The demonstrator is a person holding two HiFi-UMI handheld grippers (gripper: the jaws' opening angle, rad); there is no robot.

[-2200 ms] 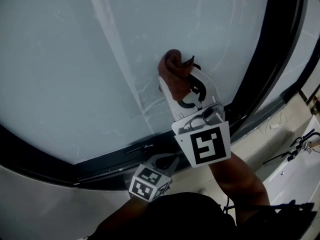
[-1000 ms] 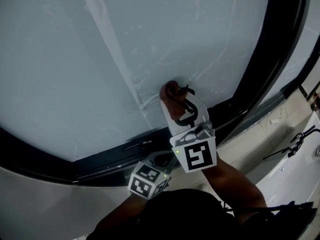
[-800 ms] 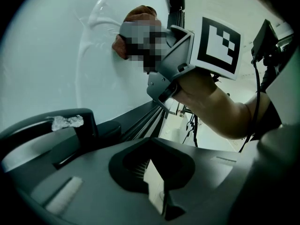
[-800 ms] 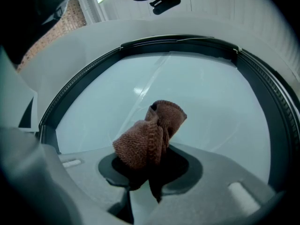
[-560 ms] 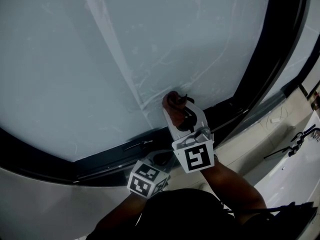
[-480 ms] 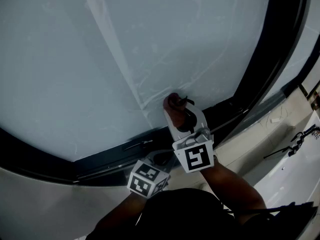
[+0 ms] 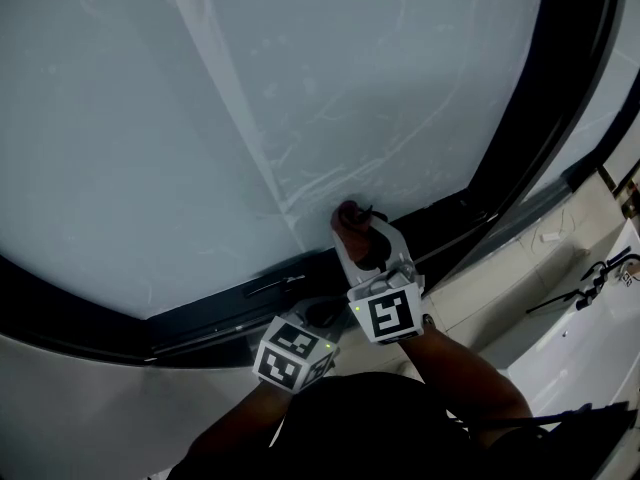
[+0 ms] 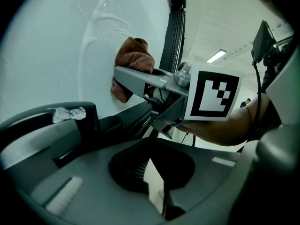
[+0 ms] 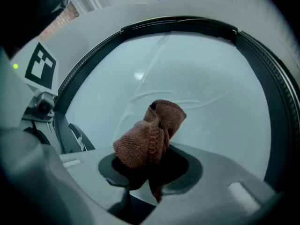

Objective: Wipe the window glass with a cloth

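The window glass fills most of the head view, pale and streaked with wipe marks. A crumpled brown cloth presses against its lower part, just above the dark bottom frame. My right gripper is shut on the cloth, which bulges out past the jaws toward the glass. My left gripper hangs lower and to the left, off the glass, jaws together and holding nothing. The left gripper view shows the cloth in the right gripper flat against the pane.
A thick dark frame curves down the right side of the pane. Below the frame lies a pale sill or wall. At the far right, lower down, are a tiled floor and a bicycle-like object. The person's forearm reaches up from below.
My right gripper has drawn the cloth down the glass, from the middle of the pane to just above the bottom frame. The left gripper has stayed nearly still.
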